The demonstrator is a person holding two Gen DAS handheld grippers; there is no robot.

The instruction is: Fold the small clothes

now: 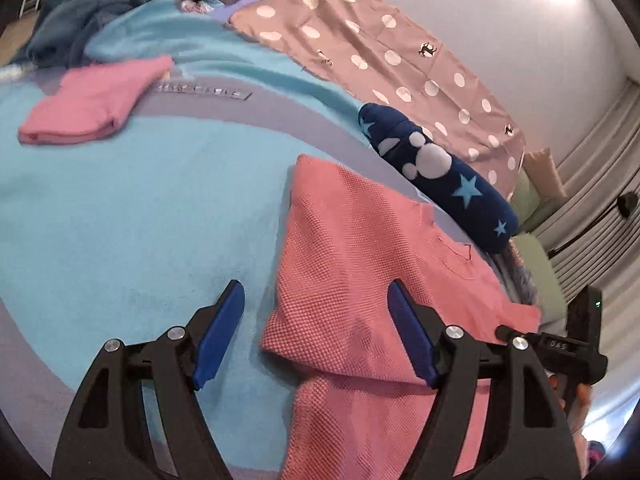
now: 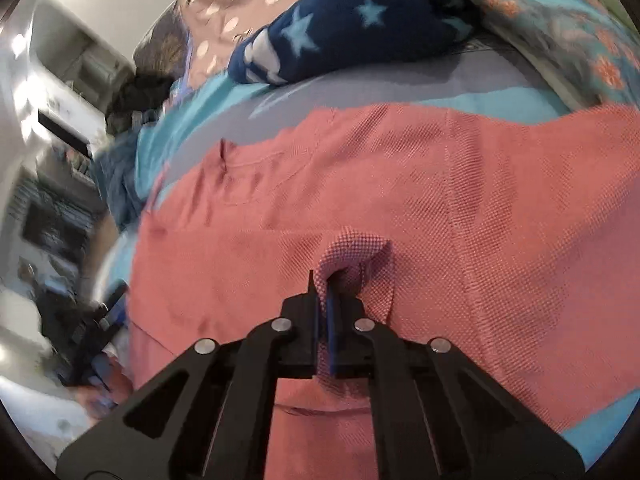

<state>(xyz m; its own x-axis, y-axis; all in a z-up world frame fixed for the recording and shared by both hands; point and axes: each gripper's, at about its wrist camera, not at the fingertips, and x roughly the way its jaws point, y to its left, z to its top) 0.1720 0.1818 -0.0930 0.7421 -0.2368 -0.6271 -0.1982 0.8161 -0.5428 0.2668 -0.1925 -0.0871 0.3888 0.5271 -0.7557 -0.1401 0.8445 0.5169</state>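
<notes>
The wide turquoise and grey blanket [image 1: 120, 208] covers the bed and carries everything else. Along its far side lies a dusty-pink sheet with white polka dots [image 1: 380, 52], and a heap of dark blue-grey fabric [image 1: 92, 4] sits at the far end.

The coral-pink waffle-knit garment [image 1: 360, 260] is the piece being worked. It lies spread on the blanket near the camera, with 1 edge already doubled over at the near side, so I judge its fold as begun but far from finished. Just beyond it rests a navy fleece roll with pale blue stars and white shapes [image 1: 436, 176].

A smaller pink knit garment, folded into a flat packet [image 1: 88, 104], lies well apart at the far left; that 1 looks done.

The right gripper [image 2: 326, 288] has its fingers pressed together on a pinch of the coral garment, which bunches up around the tips. The left gripper [image 1: 316, 316] hangs with its blue fingers [image 1: 218, 336] spread wide and holding nothing, 1 over bare blanket, the other over the coral garment's left edge.
</notes>
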